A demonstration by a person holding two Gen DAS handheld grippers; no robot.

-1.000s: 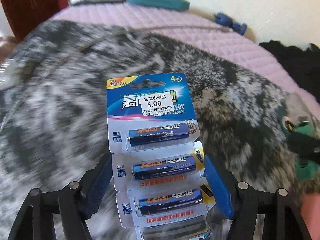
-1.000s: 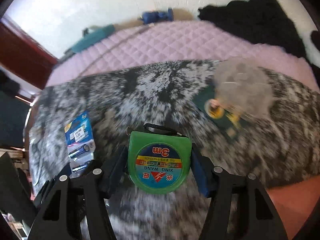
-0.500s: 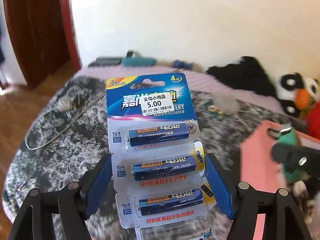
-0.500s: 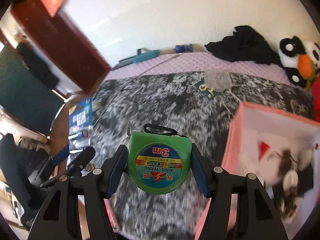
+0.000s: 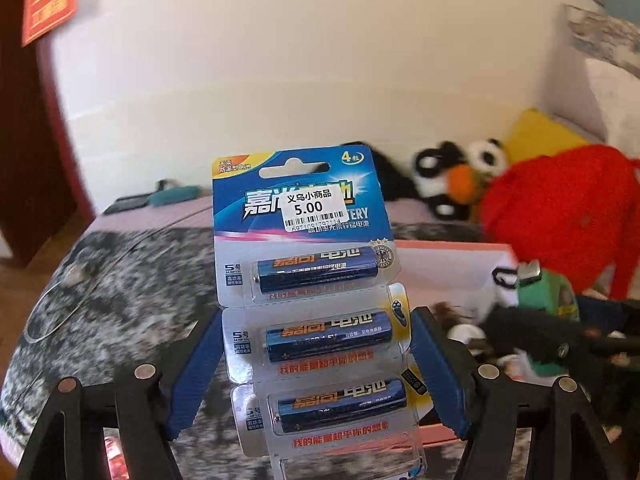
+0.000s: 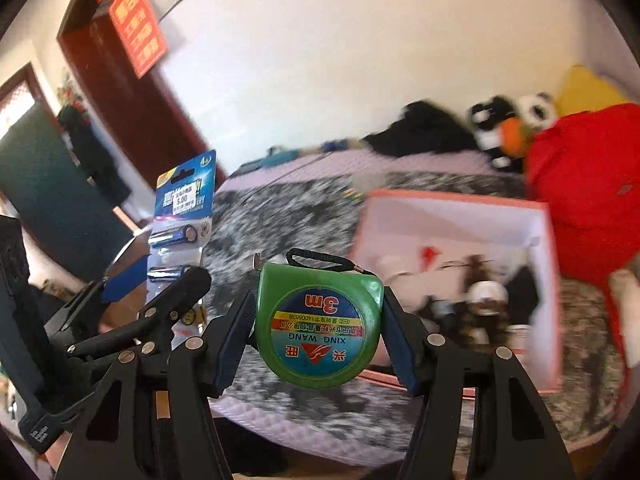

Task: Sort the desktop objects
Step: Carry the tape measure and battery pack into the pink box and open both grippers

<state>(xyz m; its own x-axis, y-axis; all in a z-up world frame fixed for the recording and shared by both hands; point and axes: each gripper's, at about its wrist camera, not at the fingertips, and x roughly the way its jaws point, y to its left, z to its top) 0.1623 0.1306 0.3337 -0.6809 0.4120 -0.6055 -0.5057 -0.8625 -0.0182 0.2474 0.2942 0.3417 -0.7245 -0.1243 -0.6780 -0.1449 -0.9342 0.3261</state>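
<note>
Between the blue pads of the left claw (image 5: 316,376), in the left wrist view, a battery pack (image 5: 312,280) is clamped by its lower edges and held upright above the bed. Three blue cells are seen one above another in the blister card, and a white price sticker reading 5.00 is stuck across the printed header. Behind the card a grey-and-white mottled blanket (image 5: 120,288) is spread over a pink quilt, with a thin white cable (image 5: 60,312) lying on it at the left. A pink box (image 5: 452,264) with a white inside is seen to the right of the card — its contents are too blurred to be named. Over that box the right claw (image 5: 536,320) is glimpsed with a green object in it. A red plush toy (image 5: 560,216) and a panda toy (image 5: 452,184) are propped against the wall.

From the right wrist view, a green tape measure (image 6: 318,322) marked 3m is gripped between the pads of the right claw (image 6: 318,340), its round label upside down and its black strap loop on top. The pink box (image 6: 552,292) lies just beyond it to the right, open — small items are jumbled inside. At the left, the left claw (image 6: 160,280) is seen with the battery pack (image 6: 184,208) standing up from it, well apart from the box.
</note>
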